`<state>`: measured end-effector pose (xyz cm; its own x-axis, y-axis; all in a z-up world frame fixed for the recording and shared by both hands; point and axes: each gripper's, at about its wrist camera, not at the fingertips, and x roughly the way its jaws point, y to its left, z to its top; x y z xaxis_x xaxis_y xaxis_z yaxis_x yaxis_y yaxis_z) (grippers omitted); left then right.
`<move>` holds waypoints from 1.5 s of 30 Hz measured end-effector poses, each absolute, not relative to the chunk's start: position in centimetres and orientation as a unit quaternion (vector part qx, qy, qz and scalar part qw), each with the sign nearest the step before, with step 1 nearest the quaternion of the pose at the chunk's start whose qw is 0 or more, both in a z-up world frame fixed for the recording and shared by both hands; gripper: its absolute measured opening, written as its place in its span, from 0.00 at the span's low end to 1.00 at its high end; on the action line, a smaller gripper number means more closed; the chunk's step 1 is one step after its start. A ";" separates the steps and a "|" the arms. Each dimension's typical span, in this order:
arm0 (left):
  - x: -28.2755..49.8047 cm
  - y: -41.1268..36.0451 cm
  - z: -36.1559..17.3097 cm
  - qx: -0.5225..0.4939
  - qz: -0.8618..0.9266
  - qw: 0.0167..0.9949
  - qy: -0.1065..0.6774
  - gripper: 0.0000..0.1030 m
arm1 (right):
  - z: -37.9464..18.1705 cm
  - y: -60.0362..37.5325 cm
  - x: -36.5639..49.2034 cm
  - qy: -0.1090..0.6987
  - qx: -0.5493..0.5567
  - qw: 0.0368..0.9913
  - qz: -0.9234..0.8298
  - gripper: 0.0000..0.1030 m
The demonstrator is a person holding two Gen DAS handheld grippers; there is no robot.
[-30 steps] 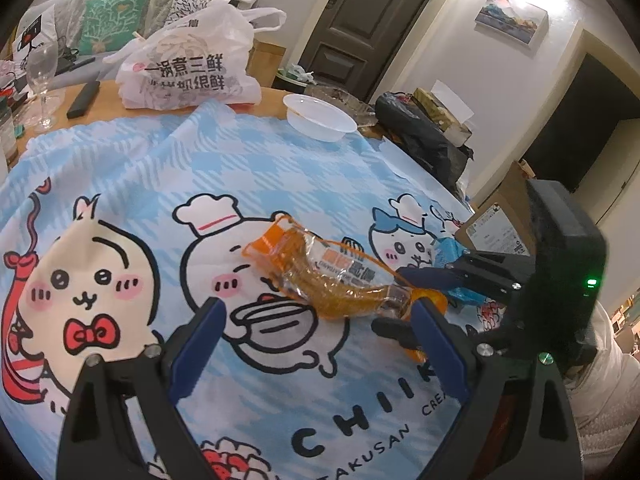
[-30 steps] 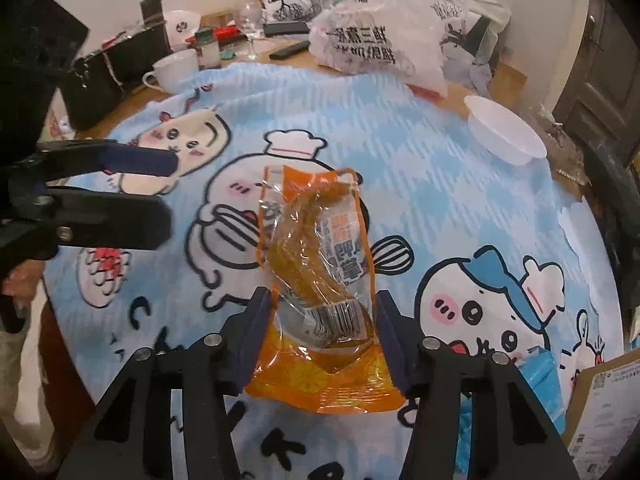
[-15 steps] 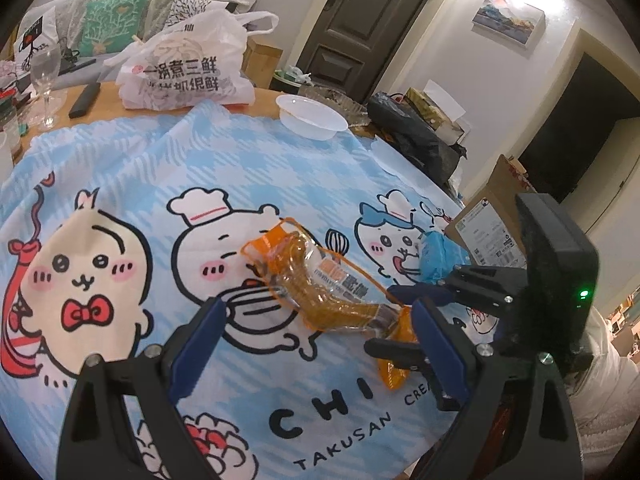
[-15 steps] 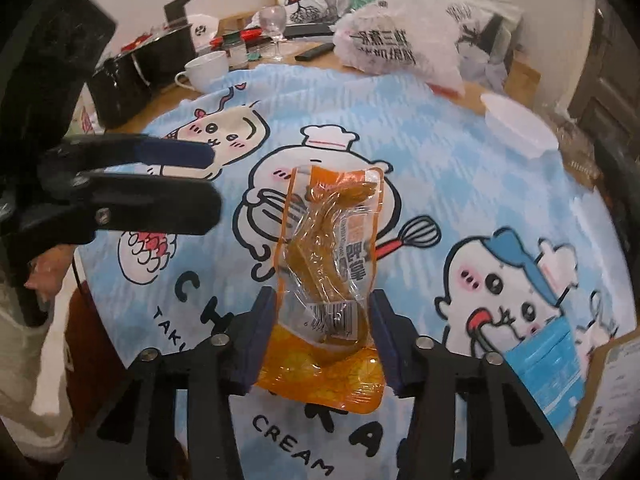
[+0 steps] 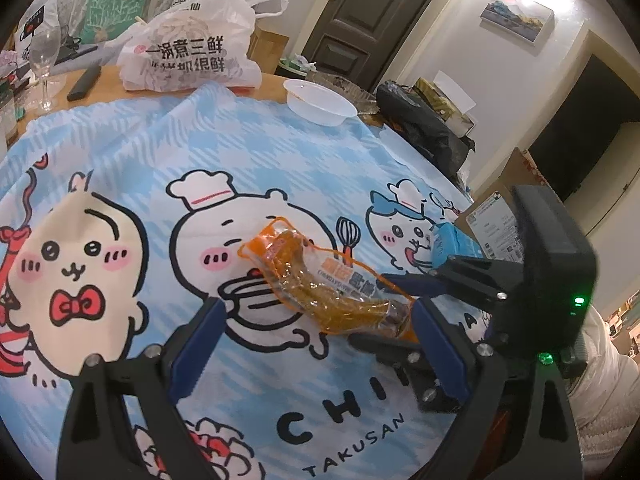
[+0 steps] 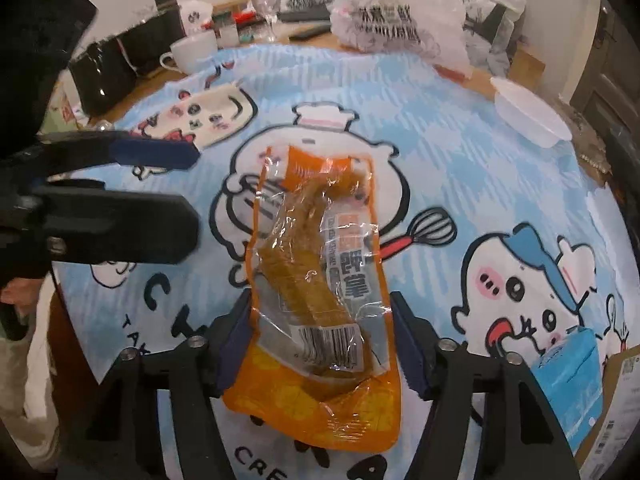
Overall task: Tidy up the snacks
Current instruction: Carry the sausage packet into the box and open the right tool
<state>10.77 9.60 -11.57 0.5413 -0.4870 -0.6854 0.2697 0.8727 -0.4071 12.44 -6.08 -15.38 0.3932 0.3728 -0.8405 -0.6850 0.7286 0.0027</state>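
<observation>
Where released: snack pouch (image 6: 320, 280) between right fingers (image 6: 236, 332)

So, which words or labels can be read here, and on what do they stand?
"CHI", "TAKUSAN", "CRE": tablecloth, partly hidden.
"一锅煮三鲜": white plastic bag; its lower line is unclear.
Orange snack packet: Chinese label and barcode, too blurred.
Cardboard box: shipping label too small.

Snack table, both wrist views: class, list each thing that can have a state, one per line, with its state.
Orange snack packet: sealed, lying on the cloth, between the right tongs.
Right tongs: just been opening, pads at the packet's edges.
Left tongs: wide open, empty.
White bowl: upright, looks empty.
Wine glass: upright.
White plastic bag: full, slumped.
Door: shut.
</observation>
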 end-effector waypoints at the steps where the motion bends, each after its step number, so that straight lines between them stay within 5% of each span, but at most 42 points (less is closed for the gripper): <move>1: 10.8 9.6 -11.6 -0.129 -0.218 0.868 0.427 0.89 | -15.2 -6.1 12.3 0.442 -0.176 0.817 0.325 0.45; 10: 10.0 8.9 -9.9 -0.144 -0.237 0.868 0.411 0.87 | -11.4 -7.1 10.0 0.397 -0.153 0.834 0.352 0.43; 13: 9.4 8.4 -8.0 -0.153 -0.256 0.872 0.389 0.64 | -9.3 -7.7 8.6 0.373 -0.137 0.839 0.372 0.44; 15: 8.8 7.9 -6.4 -0.148 -0.263 0.878 0.373 0.37 | -7.6 -8.2 7.4 0.351 -0.127 0.842 0.389 0.44; 31: 6.0 -4.5 4.6 -0.043 -0.307 0.905 0.292 0.36 | 1.6 -17.9 0.7 0.236 -0.122 0.892 0.366 0.44; 45: 11.1 -23.8 5.5 0.053 -0.393 0.866 0.304 0.36 | 2.4 -35.3 0.5 0.235 -0.079 0.937 0.245 0.44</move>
<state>11.10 -23.81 5.45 0.5065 -0.6482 -0.5686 0.7124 0.6861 -0.1476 0.49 -35.26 2.42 0.7696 0.4228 -0.4785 -0.4971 0.8670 -0.0335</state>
